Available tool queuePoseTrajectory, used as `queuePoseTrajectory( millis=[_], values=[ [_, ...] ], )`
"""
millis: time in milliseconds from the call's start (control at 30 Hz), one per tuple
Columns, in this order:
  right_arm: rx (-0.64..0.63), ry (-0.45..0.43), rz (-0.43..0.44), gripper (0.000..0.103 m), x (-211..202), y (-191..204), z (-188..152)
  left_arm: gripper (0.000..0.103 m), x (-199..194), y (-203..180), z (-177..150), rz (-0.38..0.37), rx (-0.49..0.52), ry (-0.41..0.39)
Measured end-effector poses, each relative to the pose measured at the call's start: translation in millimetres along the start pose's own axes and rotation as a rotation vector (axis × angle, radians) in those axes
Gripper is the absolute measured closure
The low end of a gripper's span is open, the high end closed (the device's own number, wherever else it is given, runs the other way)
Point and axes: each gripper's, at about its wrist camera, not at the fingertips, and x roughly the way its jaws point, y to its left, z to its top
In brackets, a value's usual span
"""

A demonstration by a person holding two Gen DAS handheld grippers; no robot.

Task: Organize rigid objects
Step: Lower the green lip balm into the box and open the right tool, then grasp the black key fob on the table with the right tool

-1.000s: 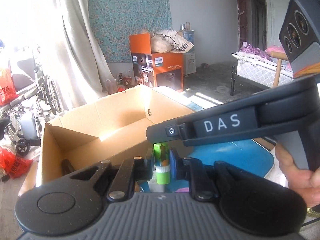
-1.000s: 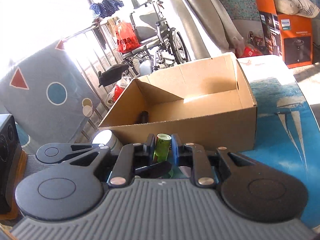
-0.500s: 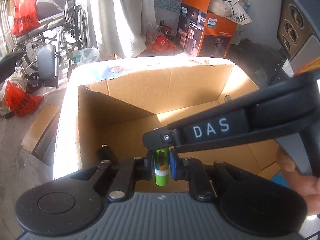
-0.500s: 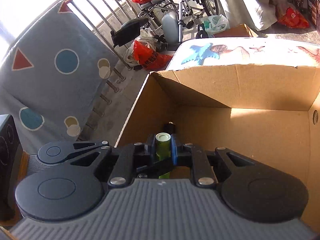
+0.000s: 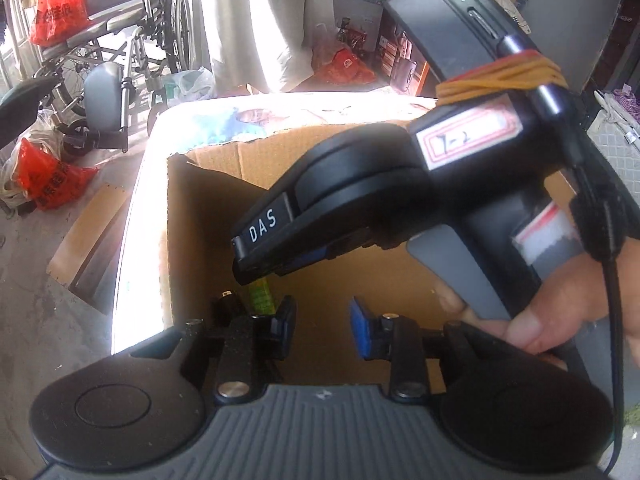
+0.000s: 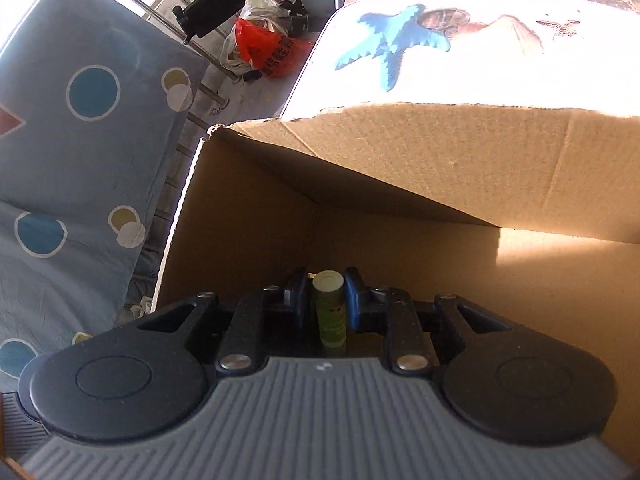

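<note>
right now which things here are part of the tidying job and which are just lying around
Part of the job:
- green cylindrical tube, clamped in the right gripper
- open brown cardboard box, with the tube held over its inside
- left gripper, open above the box

Just lying about:
- folded wheelchair
- red plastic bags
- blue dotted cushion
- orange carton

A wheelchair stands at ten o'clock with a red bag on its seat. Another red bag lies on the floor, and a spotted blue sheet hangs at nine o'clock.
</note>
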Motion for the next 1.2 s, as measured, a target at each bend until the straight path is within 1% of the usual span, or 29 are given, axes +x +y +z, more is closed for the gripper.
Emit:
queuePoseTrajectory(
  millis=[33,67,100,167,233,333,367,400,433,467,533,600,667,767,800,867,967,1033,1167,1200],
  values=[
    [0.007,-0.012,0.008,0.078,-4,0,0,0.065,-5,-1,-1,0.004,0.003,-0.014],
    [0.013,-0.032,0.019,0.077,-12,0,-2,0.057,-11,-3,-2,0.012,0.006,-0.035],
    [0.013,-0.047,0.023,0.076,-19,0,-4,0.055,-22,-5,-5,0.02,0.015,-0.069],
    [0.01,-0.092,0.038,0.075,-45,-1,-12,0.054,-41,-11,-9,0.022,0.033,-0.12],
    [0.009,-0.141,0.059,0.074,-77,-2,-27,0.053,-62,-18,-17,0.001,0.043,-0.167],
    [-0.02,-0.221,0.097,0.074,-139,-2,-67,0.049,-97,-34,-37,-0.061,0.075,-0.235],
    [-0.035,-0.252,0.111,0.073,-163,-3,-86,0.046,-107,-40,-47,-0.087,0.089,-0.256],
    [-0.047,-0.274,0.118,0.071,-179,-3,-100,0.045,-115,-47,-56,-0.112,0.101,-0.274],
    [-0.058,-0.311,0.126,0.071,-202,-5,-121,0.044,-121,-55,-66,-0.141,0.114,-0.287],
    [-0.066,-0.341,0.128,0.069,-218,-7,-138,0.044,-124,-61,-73,-0.164,0.123,-0.292],
    [-0.061,-0.405,0.121,0.062,-250,-20,-179,0.044,-125,-79,-98,-0.236,0.149,-0.28],
    [-0.034,-0.444,0.086,0.061,-266,-35,-219,0.044,-117,-96,-114,-0.285,0.168,-0.26],
    [0.001,-0.461,0.021,0.061,-268,-51,-255,0.044,-104,-117,-132,-0.32,0.202,-0.245],
    [0.023,-0.459,-0.114,0.061,-251,-70,-297,0.048,-77,-146,-154,-0.348,0.251,-0.184],
    [0.024,-0.443,-0.166,0.061,-239,-75,-309,0.051,-66,-160,-163,-0.354,0.273,-0.157],
    [0.026,-0.407,-0.23,0.061,-215,-84,-320,0.066,-48,-177,-172,-0.345,0.311,-0.113],
    [0.009,-0.355,-0.265,0.066,-188,-88,-325,0.076,-29,-194,-181,-0.32,0.354,-0.079],
    [-0.019,-0.335,-0.287,0.066,-178,-86,-325,0.079,-20,-200,-181,-0.296,0.367,-0.071],
    [-0.076,-0.283,-0.303,0.067,-158,-81,-314,0.079,-15,-206,-181,-0.264,0.371,-0.08],
    [-0.084,-0.268,-0.308,0.069,-155,-81,-310,0.079,-13,-207,-179,-0.261,0.369,-0.079]
  ],
)
